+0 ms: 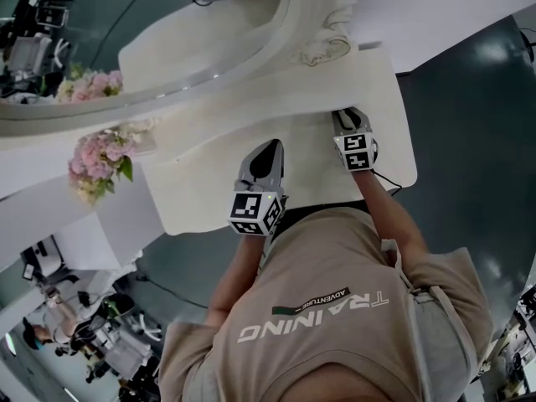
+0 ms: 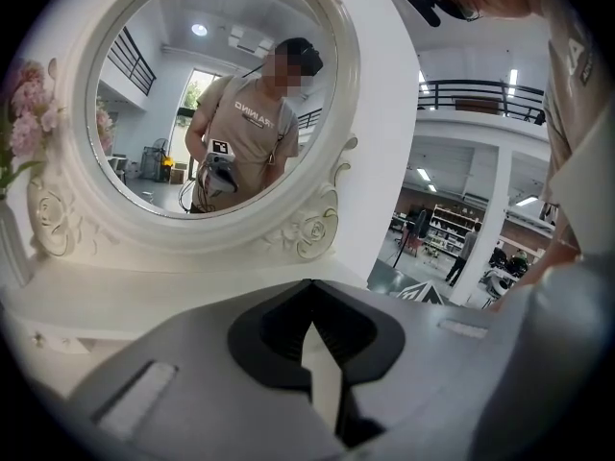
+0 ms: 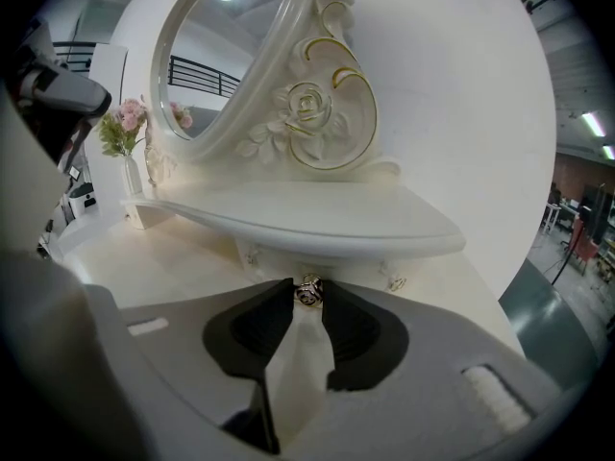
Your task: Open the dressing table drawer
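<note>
The white dressing table (image 1: 209, 195) carries a raised shelf (image 3: 317, 221) with a small drawer (image 3: 279, 262) beneath it. A little metal drawer knob (image 3: 308, 294) sits on the drawer front. My right gripper (image 3: 307, 296) points at the drawer, its two tips pressed on either side of the knob. In the head view the right gripper (image 1: 345, 117) reaches under the shelf at the table's right. My left gripper (image 1: 268, 151) hovers over the tabletop beside it. Its jaws meet at the tips with nothing between them (image 2: 309, 286), facing the oval mirror (image 2: 211, 94).
A vase of pink flowers (image 1: 100, 159) stands at the table's left end, also visible as flowers (image 3: 123, 128) beside the mirror frame (image 3: 307, 104). The person in a beige shirt (image 1: 335, 308) stands close to the table's front edge. Dark floor (image 1: 469, 124) lies to the right.
</note>
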A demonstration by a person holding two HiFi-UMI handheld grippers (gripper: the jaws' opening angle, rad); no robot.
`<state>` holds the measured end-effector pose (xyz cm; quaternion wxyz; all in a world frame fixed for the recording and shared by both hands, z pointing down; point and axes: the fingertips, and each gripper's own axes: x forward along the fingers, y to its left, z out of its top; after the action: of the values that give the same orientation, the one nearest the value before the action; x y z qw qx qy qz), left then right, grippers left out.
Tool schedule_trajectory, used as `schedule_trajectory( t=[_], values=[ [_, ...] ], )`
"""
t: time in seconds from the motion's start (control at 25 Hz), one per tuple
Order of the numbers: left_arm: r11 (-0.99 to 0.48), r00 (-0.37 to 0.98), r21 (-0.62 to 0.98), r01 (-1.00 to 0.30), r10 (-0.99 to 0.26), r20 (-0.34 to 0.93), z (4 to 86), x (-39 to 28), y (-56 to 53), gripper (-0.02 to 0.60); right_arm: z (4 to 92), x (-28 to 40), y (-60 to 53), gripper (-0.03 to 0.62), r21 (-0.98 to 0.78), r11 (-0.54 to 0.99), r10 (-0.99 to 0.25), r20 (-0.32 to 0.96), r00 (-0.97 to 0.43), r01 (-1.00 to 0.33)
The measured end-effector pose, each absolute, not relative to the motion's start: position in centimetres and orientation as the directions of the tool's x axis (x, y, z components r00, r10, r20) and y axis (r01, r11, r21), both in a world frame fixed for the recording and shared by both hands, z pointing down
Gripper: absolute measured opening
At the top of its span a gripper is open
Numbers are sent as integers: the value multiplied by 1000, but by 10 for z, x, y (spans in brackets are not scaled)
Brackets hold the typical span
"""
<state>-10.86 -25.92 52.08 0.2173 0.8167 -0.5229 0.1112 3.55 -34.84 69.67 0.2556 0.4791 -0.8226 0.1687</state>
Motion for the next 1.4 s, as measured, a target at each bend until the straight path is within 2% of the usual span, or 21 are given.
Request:
schedule_trajectory(
  t=[1.4],
  values=[
    [-353,413,219,-910,-828,380,512,-111,-203,18,704,53,-283,94,-34,490,-683,606,-408,-871]
  ],
)
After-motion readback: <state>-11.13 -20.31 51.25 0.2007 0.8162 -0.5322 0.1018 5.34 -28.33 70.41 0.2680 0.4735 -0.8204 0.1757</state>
